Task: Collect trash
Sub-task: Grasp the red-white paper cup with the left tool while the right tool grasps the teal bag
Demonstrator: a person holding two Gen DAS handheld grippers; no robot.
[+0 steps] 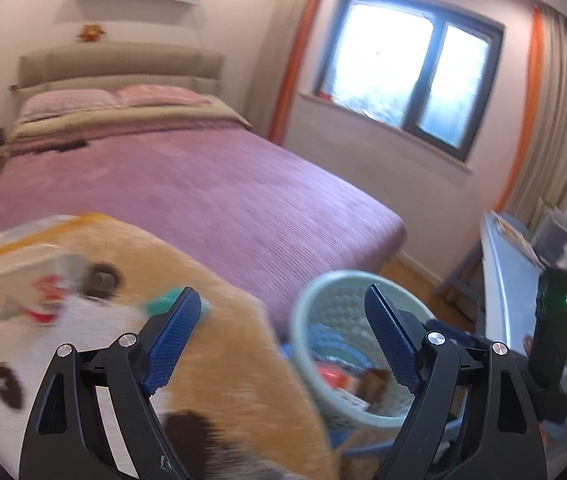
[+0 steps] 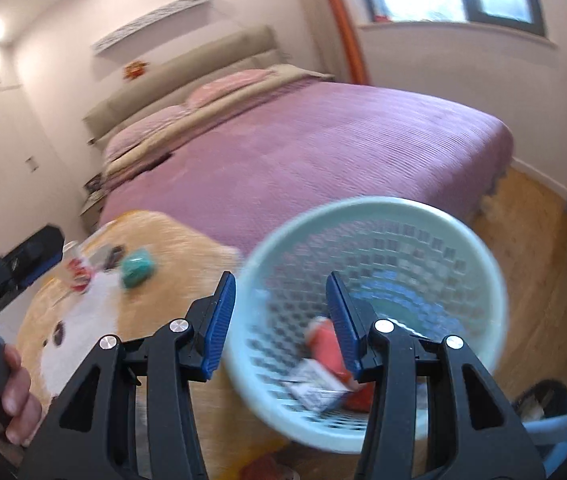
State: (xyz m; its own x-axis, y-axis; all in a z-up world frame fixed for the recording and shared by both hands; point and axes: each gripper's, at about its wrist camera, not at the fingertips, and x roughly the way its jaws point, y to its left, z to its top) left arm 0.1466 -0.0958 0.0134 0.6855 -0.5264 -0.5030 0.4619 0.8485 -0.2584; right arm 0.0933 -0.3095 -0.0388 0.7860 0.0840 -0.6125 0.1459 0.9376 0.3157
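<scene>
Both your tools are wide open and empty: left tool (image 1: 283,340), right tool (image 2: 281,320). Remaining trash, a teal wad (image 2: 137,268) and wrapper (image 2: 79,268), lies on the plush cushion (image 2: 171,280); the mesh wastebasket (image 2: 375,208) waits beside it, already holding a red packet (image 2: 325,346).

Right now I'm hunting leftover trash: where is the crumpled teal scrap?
The crumpled teal scrap lies on the orange plush cushion, left of the pale green mesh basket.
</scene>
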